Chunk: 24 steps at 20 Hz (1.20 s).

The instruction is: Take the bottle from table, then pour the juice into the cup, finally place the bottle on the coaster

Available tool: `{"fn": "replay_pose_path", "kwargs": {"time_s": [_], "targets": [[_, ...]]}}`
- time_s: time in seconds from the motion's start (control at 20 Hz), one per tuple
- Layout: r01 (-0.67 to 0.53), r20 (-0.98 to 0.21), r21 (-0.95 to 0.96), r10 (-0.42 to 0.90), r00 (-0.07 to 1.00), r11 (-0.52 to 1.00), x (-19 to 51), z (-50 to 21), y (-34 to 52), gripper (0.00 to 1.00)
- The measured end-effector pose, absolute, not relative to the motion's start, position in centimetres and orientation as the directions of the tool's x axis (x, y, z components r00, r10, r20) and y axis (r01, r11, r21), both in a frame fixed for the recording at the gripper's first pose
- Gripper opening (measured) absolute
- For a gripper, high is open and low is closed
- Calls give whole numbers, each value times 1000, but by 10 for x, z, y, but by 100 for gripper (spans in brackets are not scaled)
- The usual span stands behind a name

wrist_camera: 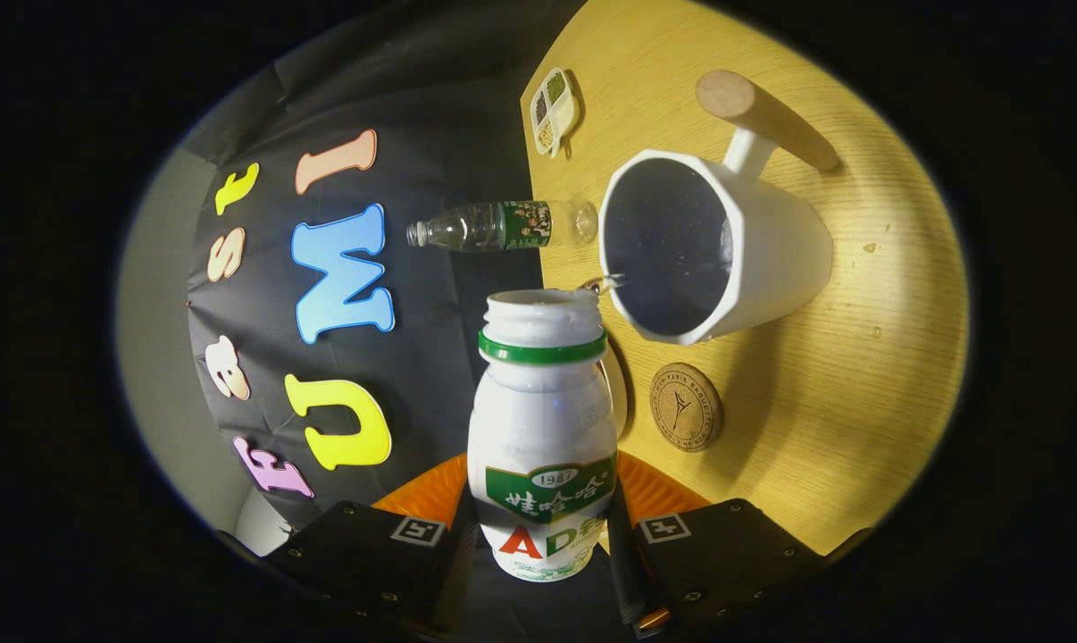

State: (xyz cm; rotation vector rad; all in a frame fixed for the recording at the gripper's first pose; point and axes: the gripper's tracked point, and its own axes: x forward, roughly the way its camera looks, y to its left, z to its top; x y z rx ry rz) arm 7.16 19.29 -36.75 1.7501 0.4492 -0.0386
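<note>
The gripper [543, 536] clamps the bottle [543, 429] by its lower body, both fingers pressing, its open mouth tipped just beside the cup [771, 250] rim; the coaster [686, 406] lies near. Thin plastic (light, probably slick) may dent, so a low, firm hold suits it

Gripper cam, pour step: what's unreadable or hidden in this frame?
- Liquid level in the bottle: opaque body hides it.
- Tool contact on the bottle: fingers look pressed on both sides, lower ends cut off at the view's edge.
- Cup contents: dark interior, level unclear.
- Small tray contents: too small.
- Coaster engraving: too small.
</note>
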Motion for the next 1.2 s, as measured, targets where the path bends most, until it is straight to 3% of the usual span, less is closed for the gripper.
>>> {"fn": "replay_pose_path", "kwargs": {"time_s": [1.2], "targets": [[371, -297, 895, 288, 910, -248, 75, -369, 202, 64]]}}
